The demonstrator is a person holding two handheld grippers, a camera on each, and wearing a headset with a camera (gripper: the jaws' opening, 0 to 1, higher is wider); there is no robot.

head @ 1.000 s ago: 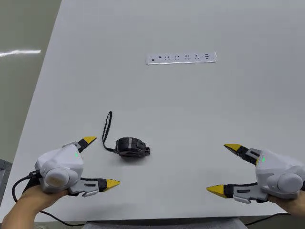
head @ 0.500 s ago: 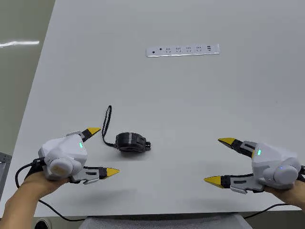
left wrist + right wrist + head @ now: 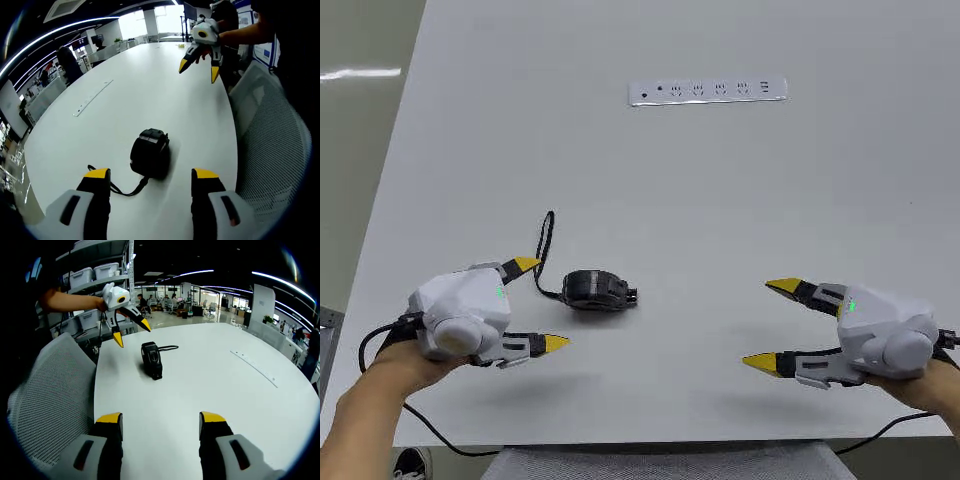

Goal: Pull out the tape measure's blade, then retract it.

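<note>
A black tape measure (image 3: 596, 289) with a black wrist loop (image 3: 545, 250) lies on the white table (image 3: 670, 190), its blade retracted. My left gripper (image 3: 540, 304) is open just to its left, yellow tips either side of the loop end. From the left gripper view the tape measure (image 3: 149, 152) sits a short way ahead of the open gripper (image 3: 151, 173). My right gripper (image 3: 771, 324) is open well to the right, pointing at the tape measure (image 3: 151, 358), which lies far ahead of the gripper (image 3: 160, 418). Nothing is held.
A white power strip (image 3: 708, 91) lies flat at the table's far side. A mesh chair back (image 3: 45, 390) stands at the near table edge. The left gripper's cable (image 3: 390, 385) hangs off the front edge. Shelving and desks fill the room beyond.
Both grippers have edged inward toward the tape measure; the left one's tips now bracket the loop end. The head camera shifted slightly. The tape measure has not moved.
</note>
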